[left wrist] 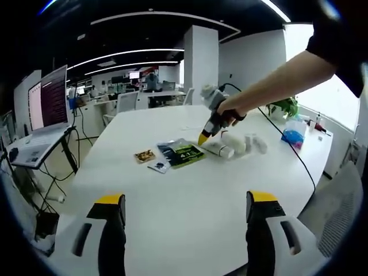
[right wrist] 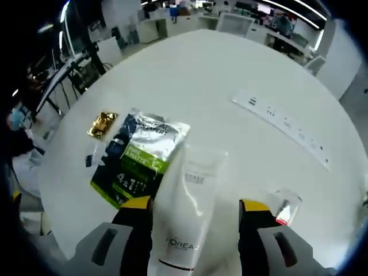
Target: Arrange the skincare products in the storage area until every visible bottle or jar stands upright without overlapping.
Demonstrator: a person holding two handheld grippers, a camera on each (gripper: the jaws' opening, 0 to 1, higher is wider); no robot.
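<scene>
Right gripper (right wrist: 190, 215), jaws spread, straddles the white tube (right wrist: 187, 213) lying flat on the table (right wrist: 230, 75). Tube's long axis runs straight ahead between the 2 jaws, far end overlapping the green sachet (right wrist: 135, 158). Left gripper (left wrist: 187, 210), jaws spread and empty, sits well back, so the right is nearer.

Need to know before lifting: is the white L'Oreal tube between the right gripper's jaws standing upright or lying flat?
Lying flat. The white plastic tube rests lengthwise on the white table, between the right gripper's open jaws.
</scene>
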